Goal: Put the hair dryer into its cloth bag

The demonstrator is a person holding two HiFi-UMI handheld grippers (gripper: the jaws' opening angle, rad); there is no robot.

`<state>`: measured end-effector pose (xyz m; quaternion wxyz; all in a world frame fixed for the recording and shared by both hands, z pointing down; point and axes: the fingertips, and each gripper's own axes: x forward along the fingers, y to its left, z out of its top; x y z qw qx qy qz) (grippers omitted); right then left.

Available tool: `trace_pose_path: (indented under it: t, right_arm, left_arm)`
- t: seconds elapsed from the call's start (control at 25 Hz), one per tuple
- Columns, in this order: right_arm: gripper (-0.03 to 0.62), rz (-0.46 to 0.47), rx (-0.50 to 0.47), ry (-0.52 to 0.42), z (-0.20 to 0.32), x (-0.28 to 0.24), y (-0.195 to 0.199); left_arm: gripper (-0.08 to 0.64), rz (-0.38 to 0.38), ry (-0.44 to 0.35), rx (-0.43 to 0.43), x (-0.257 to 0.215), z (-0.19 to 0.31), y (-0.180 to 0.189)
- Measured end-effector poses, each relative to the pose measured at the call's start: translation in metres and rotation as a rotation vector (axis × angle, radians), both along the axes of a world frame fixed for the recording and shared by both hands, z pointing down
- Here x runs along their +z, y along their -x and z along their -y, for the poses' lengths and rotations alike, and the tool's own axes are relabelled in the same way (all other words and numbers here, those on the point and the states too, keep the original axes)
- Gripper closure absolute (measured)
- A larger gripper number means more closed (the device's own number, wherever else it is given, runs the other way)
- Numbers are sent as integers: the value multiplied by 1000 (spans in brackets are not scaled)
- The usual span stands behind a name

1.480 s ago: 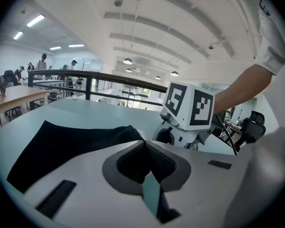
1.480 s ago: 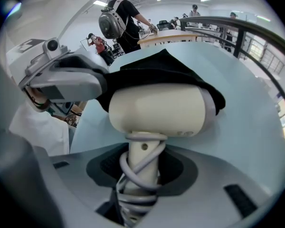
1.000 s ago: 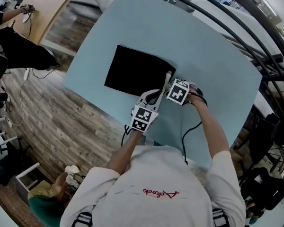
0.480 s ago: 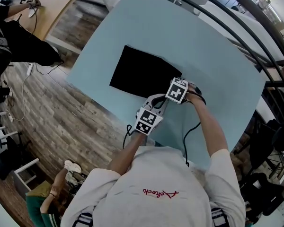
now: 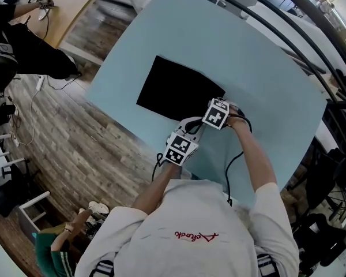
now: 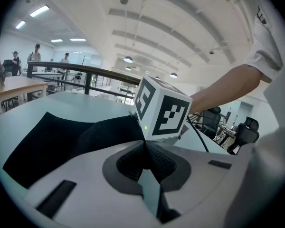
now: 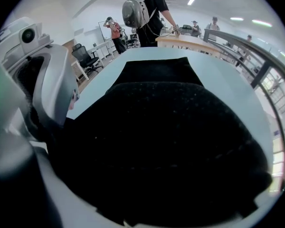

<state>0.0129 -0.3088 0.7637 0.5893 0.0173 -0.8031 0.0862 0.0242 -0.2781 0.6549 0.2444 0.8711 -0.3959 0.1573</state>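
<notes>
Your left gripper (image 6: 145, 146) has its fingers pinched shut on the near hem of the matte black cloth bag (image 5: 179, 91), which lies on the pale blue tabletop (image 5: 259, 68). Your right gripper (image 5: 212, 109) has its fingers clamped half-wide on the bag's bulging end. The hair dryer is hidden. Expect limp, light cloth, so hold it by the hem.

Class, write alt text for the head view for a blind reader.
Seen from above, a person in a white T-shirt holds a left gripper and a right gripper together at the near edge of a black rectangular cloth bag on a pale blue table. Wooden floor lies to the left.
</notes>
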Motion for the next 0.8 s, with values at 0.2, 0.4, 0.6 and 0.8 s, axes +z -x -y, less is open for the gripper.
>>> trace_pose_path:
  t: [0.2, 0.4, 0.6, 0.8]
  right_arm:
    - [368, 18, 10, -64, 4, -2, -2]
    - [318, 52, 44, -59, 5, -18, -18]
    - [302, 59, 110, -56, -2, -28, -52]
    - [295, 19, 180, -40, -16, -24, -101]
  left_arm:
    - [545, 10, 1, 1, 1, 0, 1]
    - [545, 18, -4, 4, -3, 0, 1]
    - [545, 32, 5, 12, 4, 0, -2]
    - [545, 43, 31, 23, 12, -5, -10]
